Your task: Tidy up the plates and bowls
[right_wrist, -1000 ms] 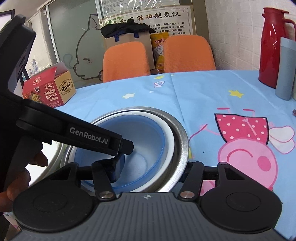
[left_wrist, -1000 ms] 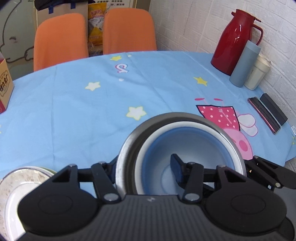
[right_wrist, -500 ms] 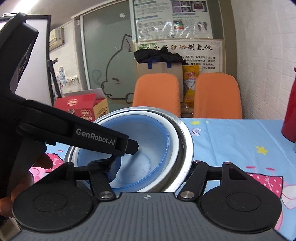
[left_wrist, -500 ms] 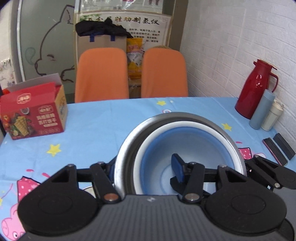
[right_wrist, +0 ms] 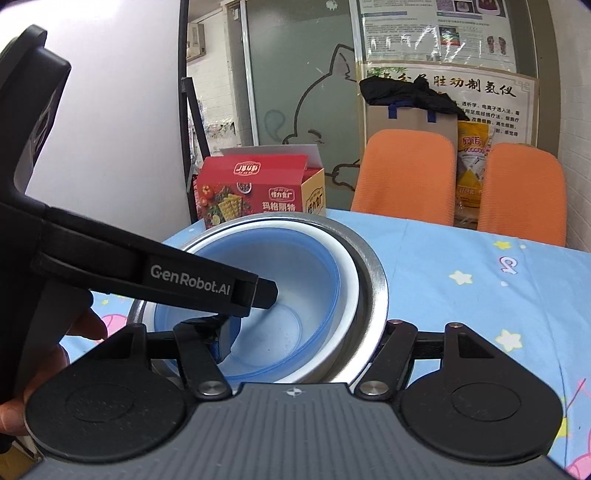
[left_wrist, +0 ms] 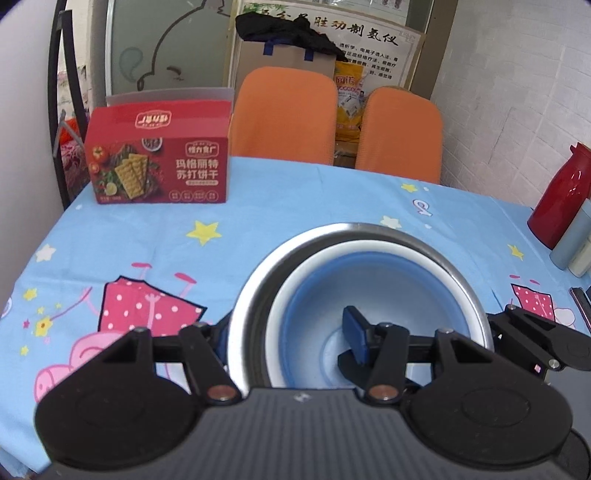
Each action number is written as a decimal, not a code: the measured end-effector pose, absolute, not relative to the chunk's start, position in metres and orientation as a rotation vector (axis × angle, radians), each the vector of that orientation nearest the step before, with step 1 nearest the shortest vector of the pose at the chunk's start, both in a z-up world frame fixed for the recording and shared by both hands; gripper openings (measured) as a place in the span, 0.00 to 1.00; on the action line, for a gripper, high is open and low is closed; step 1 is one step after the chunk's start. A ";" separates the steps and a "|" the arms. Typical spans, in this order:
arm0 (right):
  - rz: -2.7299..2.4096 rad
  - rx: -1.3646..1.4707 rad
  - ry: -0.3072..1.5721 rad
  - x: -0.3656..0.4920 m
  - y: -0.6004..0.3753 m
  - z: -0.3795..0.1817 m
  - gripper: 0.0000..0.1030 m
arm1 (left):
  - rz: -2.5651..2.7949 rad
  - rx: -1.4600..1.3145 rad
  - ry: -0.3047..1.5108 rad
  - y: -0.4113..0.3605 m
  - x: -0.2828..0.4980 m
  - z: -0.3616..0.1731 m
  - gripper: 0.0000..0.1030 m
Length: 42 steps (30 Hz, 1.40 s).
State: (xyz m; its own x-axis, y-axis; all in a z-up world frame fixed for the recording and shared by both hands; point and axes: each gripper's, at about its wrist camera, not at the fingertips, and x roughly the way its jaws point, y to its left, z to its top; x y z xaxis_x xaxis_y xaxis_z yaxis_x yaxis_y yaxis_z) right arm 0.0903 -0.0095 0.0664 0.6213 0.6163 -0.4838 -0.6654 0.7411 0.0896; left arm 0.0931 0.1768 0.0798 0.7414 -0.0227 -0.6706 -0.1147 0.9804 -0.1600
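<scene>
— How do we hold the nested bowls (left_wrist: 364, 280)?

— Our left gripper (left_wrist: 288, 332) pinches their near wall; our right gripper (right_wrist: 303, 343), spread wide, straddles the opposite wall above the table (left_wrist: 147, 240).

— Legible writing?

— "GenRobot.AI" on the left gripper.

Bright, even indoor light fills both views. Fisheye bending curves the walls and darkens the corners. Glare streaks the glossy poster (right_wrist: 436, 33) and the steel bowl's rim (left_wrist: 369, 230); the background looks slightly soft.

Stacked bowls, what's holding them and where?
The left claw clamps one side wall of the nested steel, white and blue bowls, one finger inside; the right claw straddles the opposite wall, grip unclear.
</scene>
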 end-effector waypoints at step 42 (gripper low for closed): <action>0.517 0.061 0.492 0.111 -0.078 0.043 1.00 | 0.096 -0.138 0.488 0.130 0.084 0.081 0.92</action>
State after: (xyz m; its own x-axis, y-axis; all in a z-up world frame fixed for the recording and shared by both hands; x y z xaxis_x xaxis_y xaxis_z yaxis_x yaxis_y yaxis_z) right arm 0.1108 -0.0778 0.0432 0.7558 0.4882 -0.4363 -0.4596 0.8702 0.1775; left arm 0.0840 0.1298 0.0810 0.8792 0.0592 -0.4728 -0.1248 0.9862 -0.1086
